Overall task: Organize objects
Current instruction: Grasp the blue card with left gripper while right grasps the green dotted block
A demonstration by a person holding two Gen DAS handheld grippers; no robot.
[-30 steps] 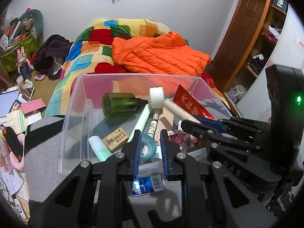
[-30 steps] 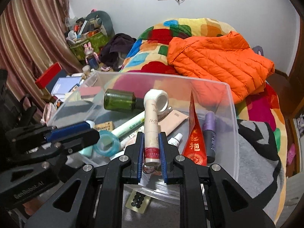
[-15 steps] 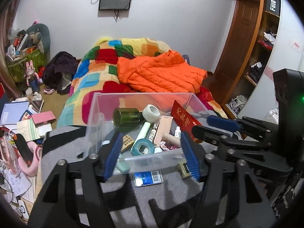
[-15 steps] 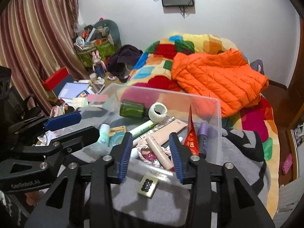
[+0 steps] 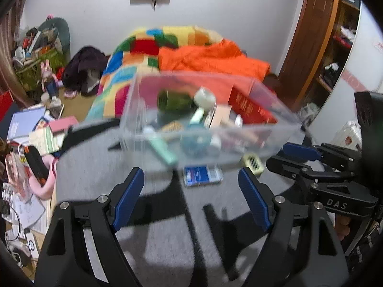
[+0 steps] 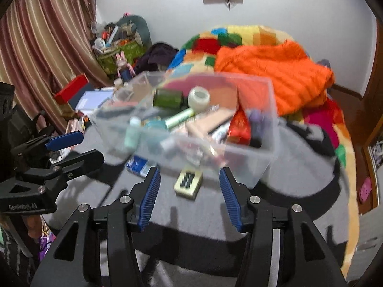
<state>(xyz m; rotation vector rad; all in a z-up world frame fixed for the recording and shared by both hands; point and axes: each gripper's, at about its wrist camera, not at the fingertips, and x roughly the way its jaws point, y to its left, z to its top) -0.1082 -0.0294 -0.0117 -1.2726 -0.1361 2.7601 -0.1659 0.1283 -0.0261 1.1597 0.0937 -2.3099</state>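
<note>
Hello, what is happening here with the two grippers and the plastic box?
A person is sorting small items into a clear plastic bin on a grey surface. Both the left gripper and the right gripper are open and hold nothing. A blue packet and a small yellowish card lie outside the bin, near its front.

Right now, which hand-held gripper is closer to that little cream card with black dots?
Right. The right hand-held gripper sits just behind the cream card; the left hand-held gripper is farther, off to the card's left.

"DAS" on right tongs (image 5: pixel 299 154)
</note>
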